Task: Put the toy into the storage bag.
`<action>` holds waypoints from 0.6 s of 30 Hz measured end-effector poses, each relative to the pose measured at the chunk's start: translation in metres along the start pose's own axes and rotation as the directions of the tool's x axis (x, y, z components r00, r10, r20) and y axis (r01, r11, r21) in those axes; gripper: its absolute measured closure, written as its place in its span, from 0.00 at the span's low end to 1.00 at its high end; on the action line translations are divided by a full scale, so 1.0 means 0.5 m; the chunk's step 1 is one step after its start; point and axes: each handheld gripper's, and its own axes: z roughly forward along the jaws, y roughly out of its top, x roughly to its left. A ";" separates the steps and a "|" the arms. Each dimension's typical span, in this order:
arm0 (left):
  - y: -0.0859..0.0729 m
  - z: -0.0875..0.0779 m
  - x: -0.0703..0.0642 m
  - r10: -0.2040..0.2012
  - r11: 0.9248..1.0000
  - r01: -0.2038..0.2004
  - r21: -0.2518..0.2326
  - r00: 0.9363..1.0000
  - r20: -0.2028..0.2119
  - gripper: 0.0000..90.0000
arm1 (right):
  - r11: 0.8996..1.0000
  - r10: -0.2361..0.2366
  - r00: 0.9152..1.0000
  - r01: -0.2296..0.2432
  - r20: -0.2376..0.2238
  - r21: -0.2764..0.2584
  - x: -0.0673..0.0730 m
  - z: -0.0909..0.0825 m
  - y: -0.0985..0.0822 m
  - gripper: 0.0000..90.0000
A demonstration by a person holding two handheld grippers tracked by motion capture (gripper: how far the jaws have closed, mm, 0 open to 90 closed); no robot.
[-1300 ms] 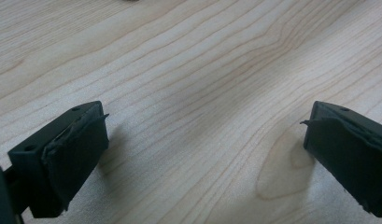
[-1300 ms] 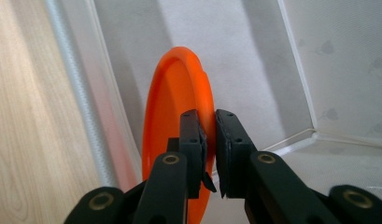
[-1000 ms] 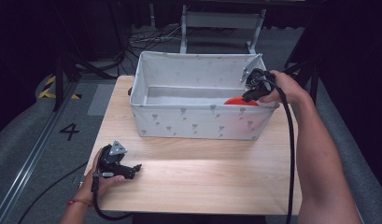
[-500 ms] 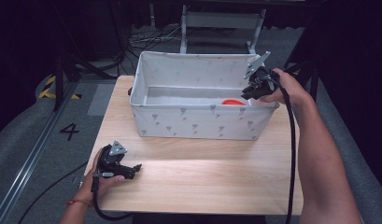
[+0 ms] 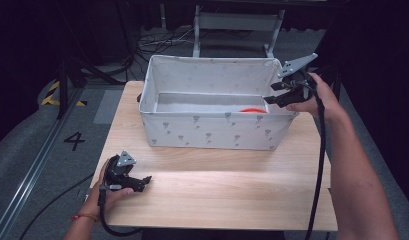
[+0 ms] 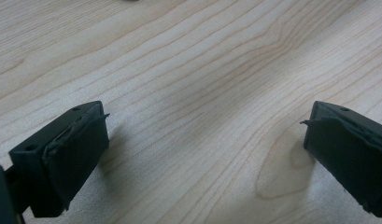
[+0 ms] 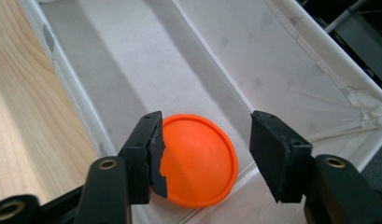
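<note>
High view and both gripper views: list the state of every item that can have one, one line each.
Fabric bin: upright on the table, open-topped, no lid.
Orange disc: lying flat on the bin floor, near a corner, not gripped.
Right claw: open, above the disc, held over the bin's right end.
Left claw: open, empty, low over the bare wooden table.
</note>
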 end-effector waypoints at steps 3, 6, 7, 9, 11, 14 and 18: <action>0.000 0.000 0.000 0.000 1.000 0.000 0.000 1.000 0.000 0.00 | 0.999 0.026 0.999 -0.025 0.035 -0.027 0.002 -0.014 -0.008 0.41; 0.000 0.000 0.000 0.000 1.000 0.000 0.000 1.000 0.000 0.00 | 0.996 0.064 0.996 -0.060 0.061 -0.064 0.004 -0.026 -0.017 0.34; 0.000 0.000 0.000 0.000 1.000 0.000 0.000 1.000 0.000 0.00 | 0.993 0.088 0.994 -0.083 0.061 -0.081 0.004 -0.031 -0.021 0.33; 0.000 0.000 0.000 0.000 1.000 0.000 0.000 1.000 0.000 0.00 | 0.991 0.102 0.993 -0.096 0.061 -0.096 0.005 -0.037 -0.025 0.31; 0.000 0.000 0.000 0.000 1.000 0.000 -0.001 1.000 0.000 0.00 | 0.989 0.117 0.991 -0.110 0.065 -0.102 0.006 -0.042 -0.029 0.28; 0.000 0.000 0.000 0.000 1.000 0.000 -0.001 1.000 -0.001 0.00 | 0.986 0.130 0.988 -0.119 0.087 -0.118 0.014 -0.056 -0.039 0.26; 0.000 0.000 0.000 0.000 1.000 0.000 -0.001 1.000 -0.002 0.00 | 0.987 0.132 0.983 -0.118 0.126 -0.108 0.025 -0.068 -0.049 0.25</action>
